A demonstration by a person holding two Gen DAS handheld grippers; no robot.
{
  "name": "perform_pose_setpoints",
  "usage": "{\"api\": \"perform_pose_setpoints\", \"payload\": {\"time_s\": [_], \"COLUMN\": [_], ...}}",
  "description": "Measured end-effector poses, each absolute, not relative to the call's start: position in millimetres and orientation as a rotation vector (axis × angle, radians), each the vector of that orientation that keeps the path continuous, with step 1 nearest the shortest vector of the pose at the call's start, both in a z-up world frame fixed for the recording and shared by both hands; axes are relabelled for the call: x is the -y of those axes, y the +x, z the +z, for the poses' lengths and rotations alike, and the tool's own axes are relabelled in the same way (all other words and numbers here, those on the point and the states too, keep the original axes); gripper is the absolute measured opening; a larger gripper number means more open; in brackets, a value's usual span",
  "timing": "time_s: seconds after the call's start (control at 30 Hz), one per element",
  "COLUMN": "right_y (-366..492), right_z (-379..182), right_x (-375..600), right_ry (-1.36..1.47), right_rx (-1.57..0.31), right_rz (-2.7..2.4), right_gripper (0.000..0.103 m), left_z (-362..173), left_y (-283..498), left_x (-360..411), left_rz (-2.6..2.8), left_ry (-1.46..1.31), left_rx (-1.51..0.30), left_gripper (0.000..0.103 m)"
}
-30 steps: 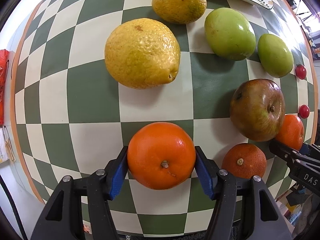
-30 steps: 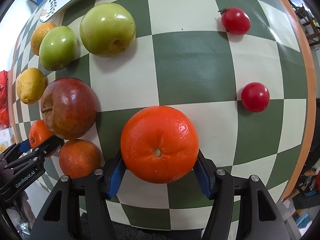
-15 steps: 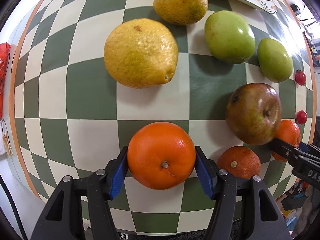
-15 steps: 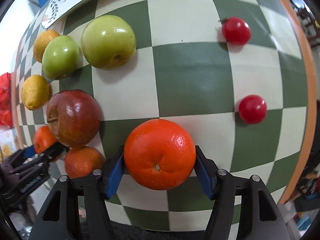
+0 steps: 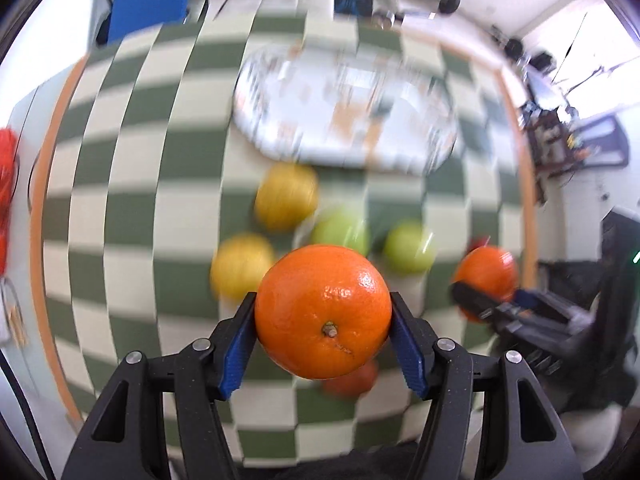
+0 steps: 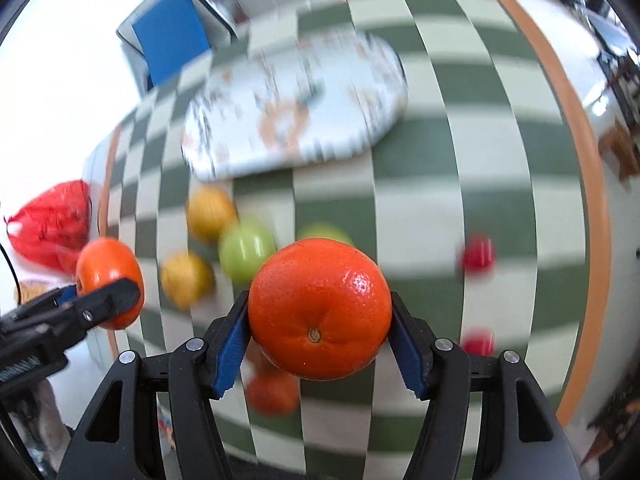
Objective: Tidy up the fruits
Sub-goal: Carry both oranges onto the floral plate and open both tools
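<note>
Between gripper fingers, orange, stem camera-ward.

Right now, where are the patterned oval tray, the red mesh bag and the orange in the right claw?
Patterned oval tray (image 6: 296,108), right wrist view, its decorated middle.
Red mesh bag (image 6: 50,220), right wrist view, its bulging side.
Orange in the right claw (image 6: 319,308), right wrist view, front peel.

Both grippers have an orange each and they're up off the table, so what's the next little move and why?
Probably carry both forward over the patterned tray and lower them. The left gripper and right gripper each clamp an orange, and the tray looks bare, though blurred.
</note>
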State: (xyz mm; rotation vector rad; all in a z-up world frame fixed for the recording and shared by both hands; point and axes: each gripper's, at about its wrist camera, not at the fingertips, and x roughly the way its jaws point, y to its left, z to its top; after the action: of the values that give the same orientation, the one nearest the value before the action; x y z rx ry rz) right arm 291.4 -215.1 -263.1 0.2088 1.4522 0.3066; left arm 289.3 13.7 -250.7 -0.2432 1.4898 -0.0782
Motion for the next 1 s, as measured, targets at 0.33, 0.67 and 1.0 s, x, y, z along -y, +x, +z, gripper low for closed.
{"api": "perform_pose_setpoints", "payload": {"time_s": [0.33,0.67,1.0], "right_y": [463.1,515.5,524.4], "right_z": [-313.0,-368.8,-377.2], "right_x": [121.4,95.5,97.7], "right_ry": [0.036,-0.07,-0.077], "right_rx": [-1.404,-1.531,-1.58], "right_rz": [0.302,0.324,0.328], "right_gripper": [0.066,0.067,0.088], "left_z": [-306.0,-365.1,-375.4], "left_y": [480.0,536.0,533.6], "left_x": [-15.8,-30.3,-32.3], "left_rz": [-0.055,-0.057,-0.046], "left_ry": [-0.252,-0.308,-0.314], "left_rx": [-1.528,-1.688,-1.721], "left_gripper": [0.06,0.06,0.062]}}
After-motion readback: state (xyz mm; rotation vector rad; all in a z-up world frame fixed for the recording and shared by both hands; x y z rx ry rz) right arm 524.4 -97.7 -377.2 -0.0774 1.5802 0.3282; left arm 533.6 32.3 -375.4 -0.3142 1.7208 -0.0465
